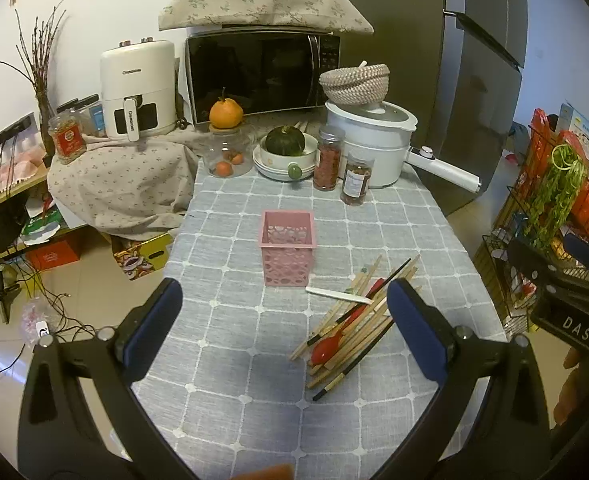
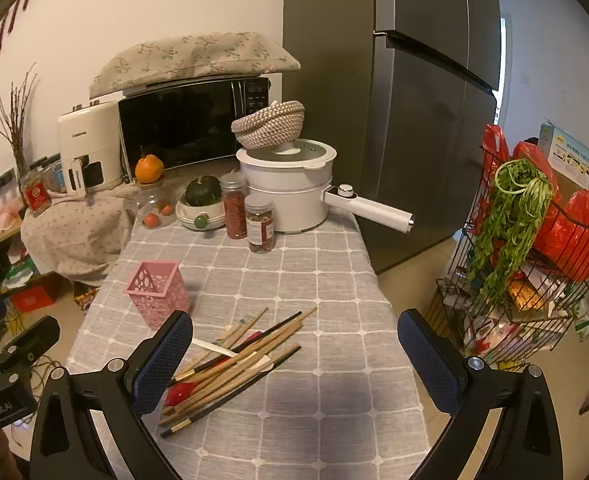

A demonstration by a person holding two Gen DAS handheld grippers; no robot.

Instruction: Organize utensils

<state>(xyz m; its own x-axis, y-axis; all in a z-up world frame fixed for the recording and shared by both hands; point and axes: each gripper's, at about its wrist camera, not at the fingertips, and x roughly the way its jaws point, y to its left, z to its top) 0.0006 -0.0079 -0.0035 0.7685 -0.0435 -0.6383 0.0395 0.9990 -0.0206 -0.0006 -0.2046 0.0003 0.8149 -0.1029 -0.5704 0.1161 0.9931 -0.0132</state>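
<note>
Both grippers hover above the near end of the table (image 1: 230,360), which is covered with a grey checked cloth. Left gripper (image 1: 284,320): jaws spread wide, nothing between the blue pads. Right gripper (image 2: 294,348): jaws likewise wide apart, holding nothing.

Utensil pile (image 2: 230,364) lies loose on the cloth toward the table's right edge, at the near half. It is a fanned, criss-crossed heap: many light wooden chopsticks (image 1: 358,320), a few dark ones with gold bands (image 2: 198,416), one red spoon (image 1: 326,346) with its bowl toward the near edge, and a white flat-handled piece (image 1: 336,294) across the far side of the heap.

Pink holder (image 1: 288,248): square, perforated walls, upright, open top, looks empty. It stands near the table's middle, just beyond and left of the pile, not touching it.

Far edge of the table: two spice jars (image 1: 340,168), white pot (image 1: 374,140).
</note>
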